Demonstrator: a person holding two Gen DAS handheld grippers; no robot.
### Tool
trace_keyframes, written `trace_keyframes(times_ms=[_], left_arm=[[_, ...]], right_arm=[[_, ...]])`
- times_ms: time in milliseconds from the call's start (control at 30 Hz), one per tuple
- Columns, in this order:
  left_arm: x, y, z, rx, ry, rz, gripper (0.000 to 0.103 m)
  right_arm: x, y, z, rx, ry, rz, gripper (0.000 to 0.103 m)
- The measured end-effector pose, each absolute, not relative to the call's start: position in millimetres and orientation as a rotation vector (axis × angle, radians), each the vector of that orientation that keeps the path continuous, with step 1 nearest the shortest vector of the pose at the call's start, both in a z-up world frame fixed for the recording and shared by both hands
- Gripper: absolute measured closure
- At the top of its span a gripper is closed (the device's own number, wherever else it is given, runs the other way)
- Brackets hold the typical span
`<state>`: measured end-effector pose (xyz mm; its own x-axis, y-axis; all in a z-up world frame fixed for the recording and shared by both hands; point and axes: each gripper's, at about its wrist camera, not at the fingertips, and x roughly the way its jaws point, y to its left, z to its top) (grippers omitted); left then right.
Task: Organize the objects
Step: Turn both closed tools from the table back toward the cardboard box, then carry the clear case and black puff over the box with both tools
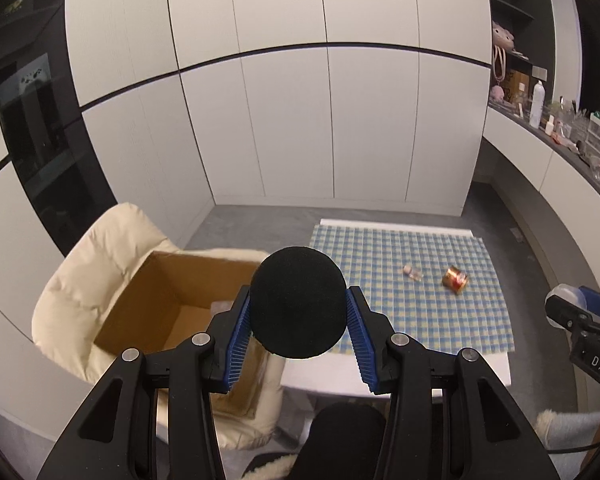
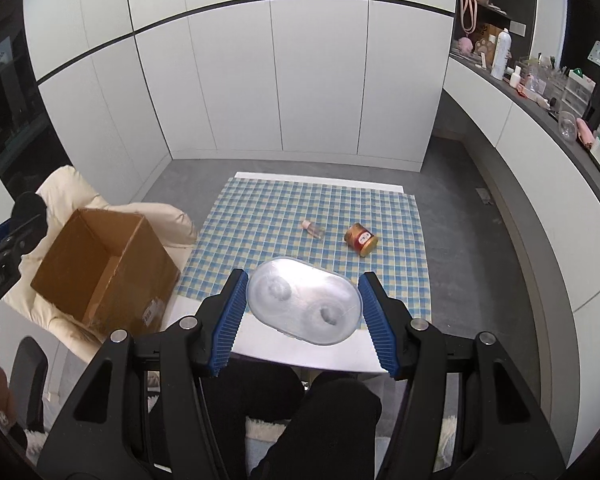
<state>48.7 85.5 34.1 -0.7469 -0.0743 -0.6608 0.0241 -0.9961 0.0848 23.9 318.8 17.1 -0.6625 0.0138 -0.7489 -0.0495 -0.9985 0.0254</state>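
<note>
While "DAS" shows on its neighbour, left gripper (image 1: 299, 322) clamps black foam ball (image 1: 299, 302), right gripper (image 2: 302, 312) clamps clear oval case (image 2: 304, 306).

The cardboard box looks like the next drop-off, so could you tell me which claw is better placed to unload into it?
Probably the left claw: its black ball hangs beside the cardboard box opening, while the right claw holds the clear case over the table.
</note>
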Motion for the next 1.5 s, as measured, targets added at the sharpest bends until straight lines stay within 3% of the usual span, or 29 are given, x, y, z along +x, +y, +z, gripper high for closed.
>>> trace_keyframes(times_ms=[733, 1500], left_arm=[[134.6, 76.2, -10.1, 1.278, -0.147, -2.872, 0.057], [125.7, 70.1, -12.3, 1.297, -0.138, -2.876, 0.057]], right_arm=[[161.8, 317.9, -30.4, -1.411, 0.108, 2.822, 0.043], [163.6, 318.3, -38.6, -1.446, 0.089, 2.818, 0.043]])
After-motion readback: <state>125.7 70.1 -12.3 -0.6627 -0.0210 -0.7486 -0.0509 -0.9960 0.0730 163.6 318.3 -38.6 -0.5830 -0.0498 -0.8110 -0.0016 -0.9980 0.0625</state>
